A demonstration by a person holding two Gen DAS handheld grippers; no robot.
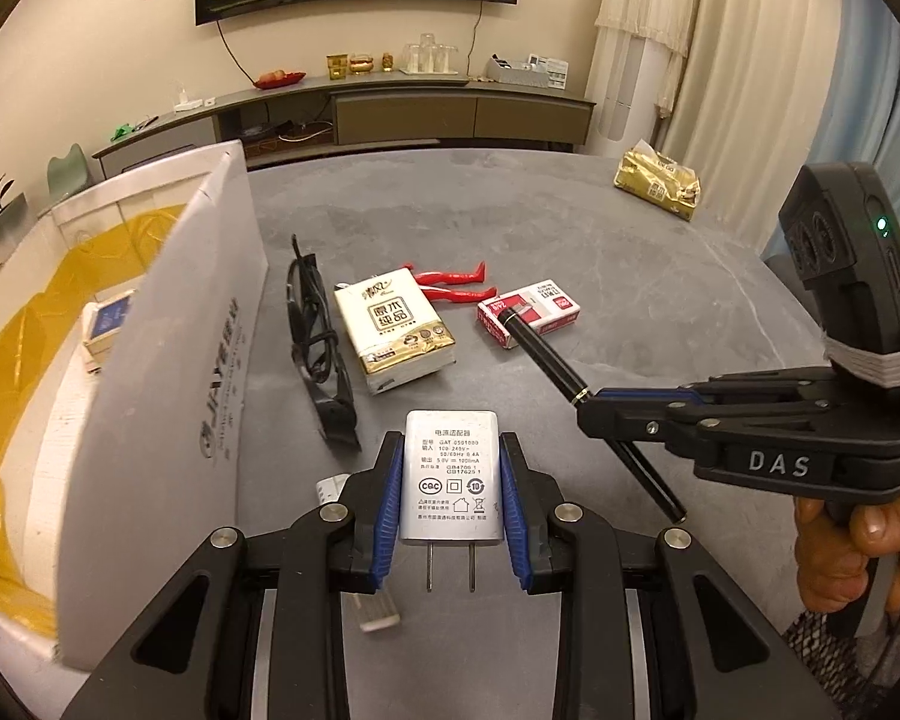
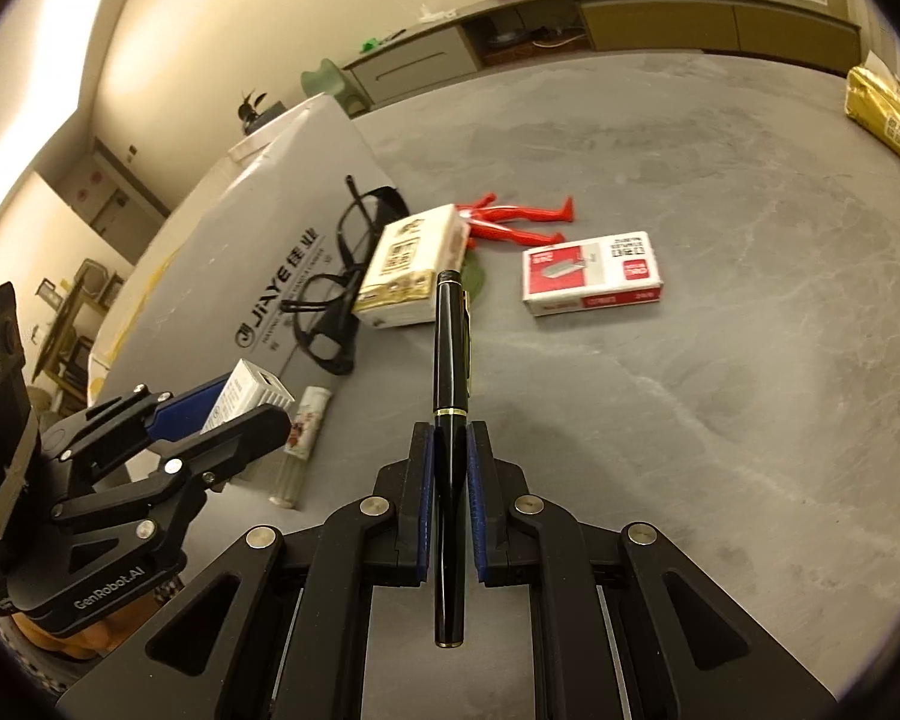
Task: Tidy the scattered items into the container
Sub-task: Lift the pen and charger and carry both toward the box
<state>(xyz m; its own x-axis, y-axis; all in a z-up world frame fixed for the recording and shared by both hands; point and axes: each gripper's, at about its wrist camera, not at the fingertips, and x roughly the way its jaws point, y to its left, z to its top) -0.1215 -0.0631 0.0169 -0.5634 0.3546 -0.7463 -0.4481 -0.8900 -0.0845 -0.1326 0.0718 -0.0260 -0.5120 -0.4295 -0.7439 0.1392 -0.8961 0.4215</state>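
Note:
My left gripper (image 1: 451, 450) is shut on a white power adapter (image 1: 452, 477), prongs pointing back at the camera, held above the grey table just right of the white cardboard box (image 1: 168, 360). My right gripper (image 2: 450, 438) is shut on a black pen (image 2: 450, 396) that points forward. In the left wrist view the right gripper (image 1: 594, 408) reaches in from the right with the pen (image 1: 540, 354). On the table lie black glasses (image 1: 318, 336), a tissue pack (image 1: 393, 327), a red toy figure (image 1: 456, 285) and a red staple box (image 1: 528, 312).
The box has a yellow lining (image 1: 18, 324) and holds a small blue-and-white box (image 1: 105, 324). A small white tube (image 2: 306, 420) lies beneath my left gripper. A gold tissue pack (image 1: 660, 180) sits at the table's far right. A hand (image 1: 840, 546) grips the right tool.

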